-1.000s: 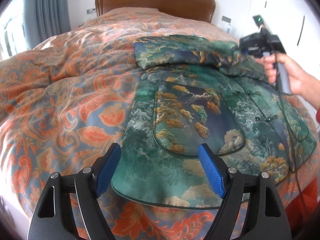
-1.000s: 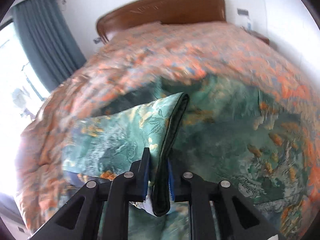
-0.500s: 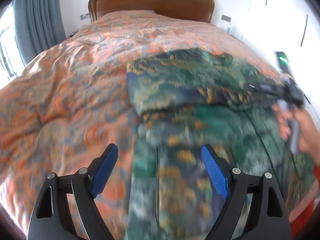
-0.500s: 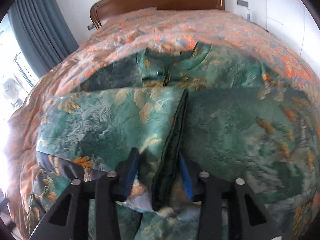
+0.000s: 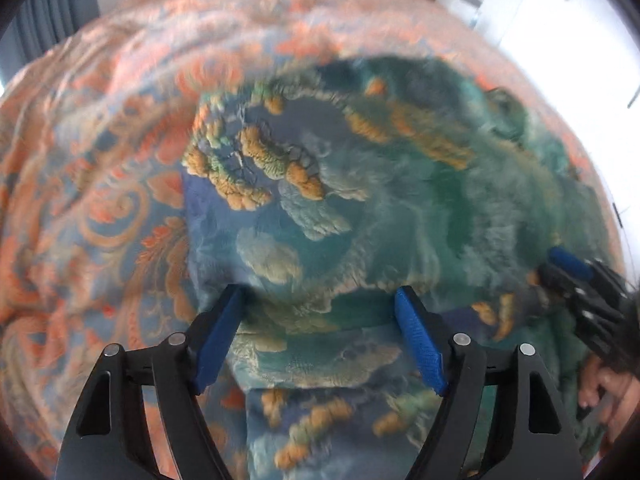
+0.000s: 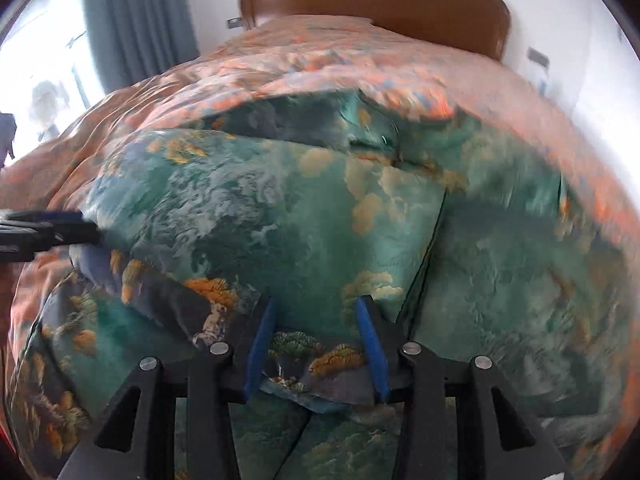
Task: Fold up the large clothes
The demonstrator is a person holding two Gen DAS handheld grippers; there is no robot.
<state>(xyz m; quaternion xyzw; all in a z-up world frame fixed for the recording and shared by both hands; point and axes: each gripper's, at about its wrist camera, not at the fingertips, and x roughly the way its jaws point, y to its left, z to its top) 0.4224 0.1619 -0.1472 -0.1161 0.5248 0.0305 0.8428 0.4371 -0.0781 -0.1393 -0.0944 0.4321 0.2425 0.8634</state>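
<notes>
A green brocade jacket (image 5: 360, 208) with orange and cream patterns lies on the bed, its sleeve folded across the body. It fills the right wrist view (image 6: 304, 220) too. My left gripper (image 5: 320, 320) is open, low over the folded sleeve's left part, holding nothing. My right gripper (image 6: 316, 332) is open over the sleeve's cuff end, with the cloth lying between and under its blue fingers (image 6: 370, 340). The right gripper shows at the right edge of the left wrist view (image 5: 576, 276). The left gripper's tip shows at the left edge of the right wrist view (image 6: 44, 228).
The jacket lies on an orange paisley bedspread (image 5: 92, 184) covering the bed. A wooden headboard (image 6: 380, 0) stands at the far end. Grey curtains (image 6: 136, 20) and a bright window are at the left. A white wall is at the right.
My right gripper has opened and let go of the sleeve edge, which now lies flat. My left gripper has moved forward and down from the hem to the folded sleeve.
</notes>
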